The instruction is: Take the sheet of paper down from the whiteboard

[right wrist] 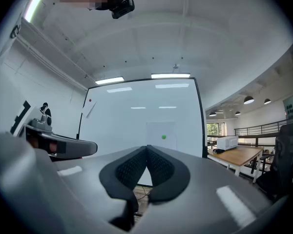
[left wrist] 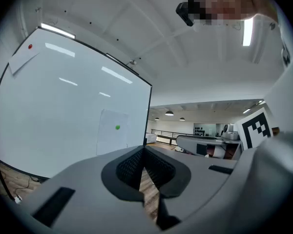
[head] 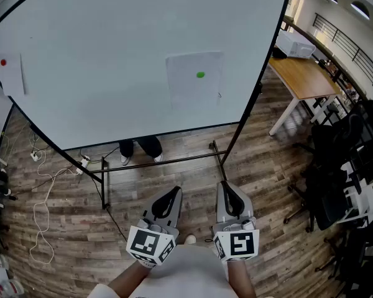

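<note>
Paper (head: 194, 79) hangs upright at upper centre on the whiteboard (head: 99, 61) under a green magnet (head: 201, 75), well apart from both tongs. Left gripper (head: 173, 192) and right gripper (head: 227, 189), lower centre, are closed and empty; the right one faces it squarely.

White sheet of paper (head: 194, 79) flat on the whiteboard (head: 112, 54), pinned by a green magnet (head: 201, 75), right of centre

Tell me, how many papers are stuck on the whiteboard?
2. One paper hangs right of the whiteboard's middle under a green dot; the other paper is at its left edge under a red dot. None looks hidden.
</note>
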`<act>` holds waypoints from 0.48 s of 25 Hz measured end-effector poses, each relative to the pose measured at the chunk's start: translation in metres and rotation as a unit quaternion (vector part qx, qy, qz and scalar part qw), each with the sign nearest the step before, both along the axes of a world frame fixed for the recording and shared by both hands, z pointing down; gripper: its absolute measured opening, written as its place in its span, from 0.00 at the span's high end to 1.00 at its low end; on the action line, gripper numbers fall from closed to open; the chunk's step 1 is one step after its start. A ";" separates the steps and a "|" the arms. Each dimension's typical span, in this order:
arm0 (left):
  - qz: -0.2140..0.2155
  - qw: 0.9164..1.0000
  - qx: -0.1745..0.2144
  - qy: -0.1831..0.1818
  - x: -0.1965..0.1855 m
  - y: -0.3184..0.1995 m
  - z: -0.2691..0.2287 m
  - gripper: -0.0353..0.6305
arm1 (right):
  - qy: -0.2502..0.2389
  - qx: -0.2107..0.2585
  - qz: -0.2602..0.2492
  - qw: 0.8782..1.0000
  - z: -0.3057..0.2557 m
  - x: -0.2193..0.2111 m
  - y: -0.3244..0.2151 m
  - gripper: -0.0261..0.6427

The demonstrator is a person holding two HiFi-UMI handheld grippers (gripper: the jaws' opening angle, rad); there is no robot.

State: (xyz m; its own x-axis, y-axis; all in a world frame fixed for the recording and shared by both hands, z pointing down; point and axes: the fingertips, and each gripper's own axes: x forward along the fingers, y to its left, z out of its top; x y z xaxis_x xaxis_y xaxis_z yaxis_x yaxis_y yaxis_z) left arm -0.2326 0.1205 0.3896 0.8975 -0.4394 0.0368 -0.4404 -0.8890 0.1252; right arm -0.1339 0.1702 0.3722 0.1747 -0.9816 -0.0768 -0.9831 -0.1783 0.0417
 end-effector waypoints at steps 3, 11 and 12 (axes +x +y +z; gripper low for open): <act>0.002 1.000 -0.001 -0.003 0.007 0.003 0.001 0.94 | -0.002 0.001 -0.001 1.000 0.001 0.006 0.000 0.94; -0.007 1.000 0.002 -0.007 0.020 0.006 0.000 0.94 | -0.017 0.001 -0.007 1.000 0.009 0.020 0.005 0.94; -0.011 1.000 0.002 -0.008 0.021 0.006 0.001 0.94 | -0.017 -0.001 -0.010 1.000 0.010 0.022 0.007 0.94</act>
State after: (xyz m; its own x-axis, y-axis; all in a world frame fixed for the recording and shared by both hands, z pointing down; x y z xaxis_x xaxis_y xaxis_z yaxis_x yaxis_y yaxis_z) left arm -0.2118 0.1267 0.3904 0.8874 -0.4584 0.0487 -0.4608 -0.8801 0.1141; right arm -0.1122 0.1770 0.3825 0.1582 -0.9850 -0.0688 -0.9872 -0.1592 0.0091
